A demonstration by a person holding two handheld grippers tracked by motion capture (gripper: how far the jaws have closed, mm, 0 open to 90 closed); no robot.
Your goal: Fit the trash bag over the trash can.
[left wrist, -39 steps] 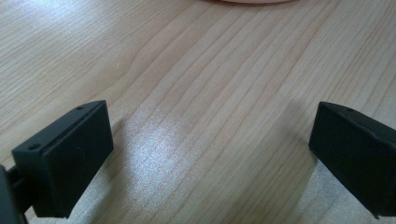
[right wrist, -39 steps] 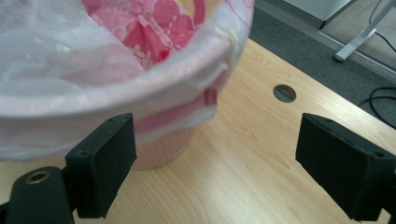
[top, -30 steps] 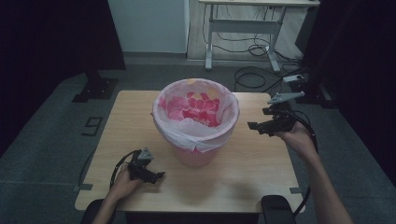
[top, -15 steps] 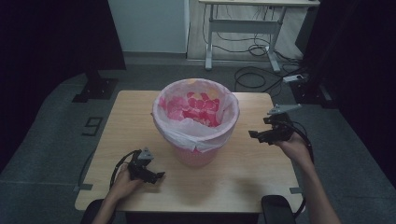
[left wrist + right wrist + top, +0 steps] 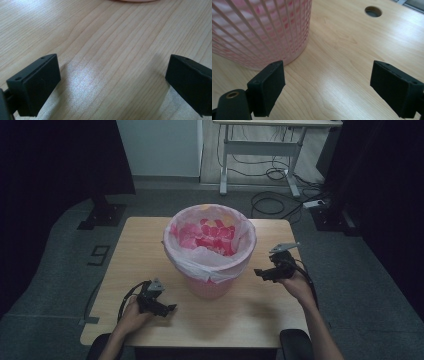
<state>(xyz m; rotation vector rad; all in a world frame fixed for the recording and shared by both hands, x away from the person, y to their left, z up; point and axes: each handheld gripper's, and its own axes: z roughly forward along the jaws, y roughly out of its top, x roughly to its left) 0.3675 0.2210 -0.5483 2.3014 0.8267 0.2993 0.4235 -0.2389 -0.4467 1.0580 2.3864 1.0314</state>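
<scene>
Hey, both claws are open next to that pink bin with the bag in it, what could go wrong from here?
The right claw hangs open close beside the slatted pink bin; a sideways nudge might slide or tip the light bin on the smooth table. The bag liner drapes loosely over the rim, so a claw grabbing it may pull it off or tear it. The left claw rests low on the table and may scrape the wood.

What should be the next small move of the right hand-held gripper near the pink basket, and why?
Probably ease the right hand-held gripper leftward toward the pink basket. Its jaws stand open with nothing between them, only bare table, and the basket's slatted wall is just beside its left jaw, not yet touched.
</scene>
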